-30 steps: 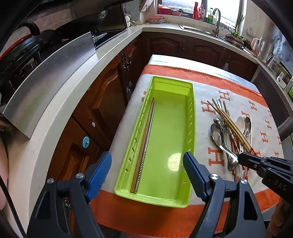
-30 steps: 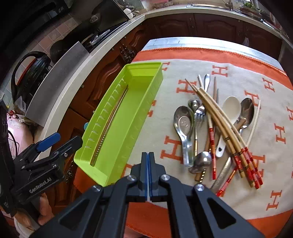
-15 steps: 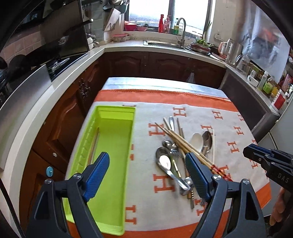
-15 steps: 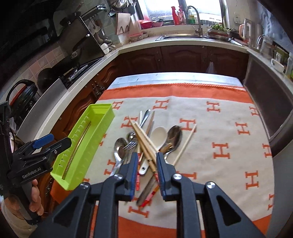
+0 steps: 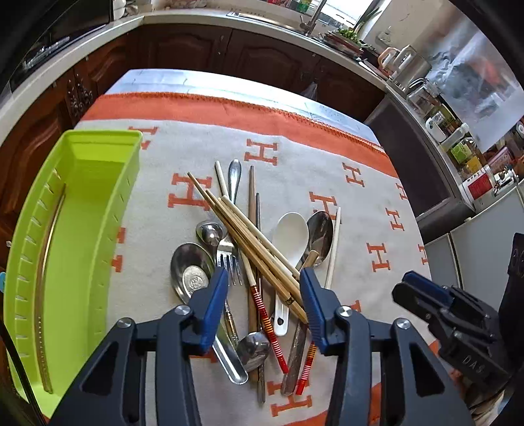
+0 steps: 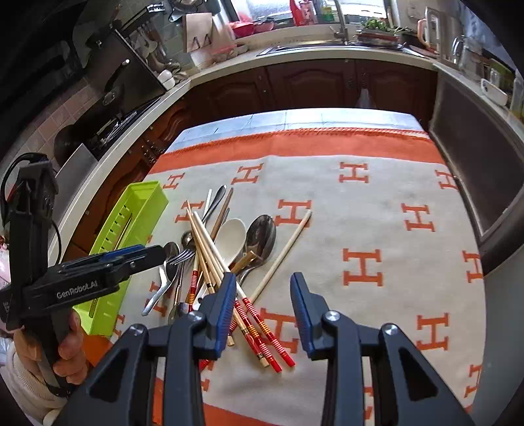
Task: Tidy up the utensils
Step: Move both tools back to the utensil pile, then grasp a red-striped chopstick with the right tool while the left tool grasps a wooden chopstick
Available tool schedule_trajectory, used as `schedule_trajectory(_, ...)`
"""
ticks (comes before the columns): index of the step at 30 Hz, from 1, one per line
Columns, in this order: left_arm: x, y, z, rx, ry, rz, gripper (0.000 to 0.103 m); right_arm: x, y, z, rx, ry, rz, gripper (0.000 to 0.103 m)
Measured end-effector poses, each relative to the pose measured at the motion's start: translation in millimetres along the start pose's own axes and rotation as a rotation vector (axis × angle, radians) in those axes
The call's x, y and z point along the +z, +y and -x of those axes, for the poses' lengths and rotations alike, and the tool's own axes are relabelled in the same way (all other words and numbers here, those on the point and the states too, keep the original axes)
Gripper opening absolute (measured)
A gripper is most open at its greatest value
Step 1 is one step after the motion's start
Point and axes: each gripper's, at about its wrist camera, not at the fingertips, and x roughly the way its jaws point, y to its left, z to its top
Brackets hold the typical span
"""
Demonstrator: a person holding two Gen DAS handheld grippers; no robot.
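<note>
Left fingers (image 5: pixel 263 296) closing over chopsticks (image 5: pixel 252 249), gripping nothing; right fingers (image 6: pixel 263 300) opening, empty, beside utensil pile (image 6: pixel 209 259)

Dark wood cabinets (image 6: pixel 327 85), sunlit window (image 6: pixel 262 9)

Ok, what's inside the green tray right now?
The green tray holds a thin pair of chopsticks lying along its far-left wall. The tray's nearest corner is hidden behind the left gripper.

My two black grippers with blue pads

My left gripper (image 6: pixel 137 254) reads "GenRobot.AI"; my right gripper (image 5: pixel 412 288) "DAS"; silver screws, cream sleeve (image 6: pixel 19 386).
</note>
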Motion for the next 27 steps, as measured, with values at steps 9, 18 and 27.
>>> schedule_trajectory(9, 7, 6, -36, 0.006, 0.054, 0.062, 0.016, -5, 16, -67, 0.047, 0.135, 0.149, 0.012)
schedule_trajectory(18, 9, 8, -50, 0.0, 0.082, 0.091, 0.016, -6, 29, -86, 0.061, 0.191, 0.28, 0.011)
schedule_trajectory(27, 11, 4, -57, 0.0, 0.09, 0.092, 0.016, -8, 16, -82, 0.108, 0.168, 0.166, 0.005)
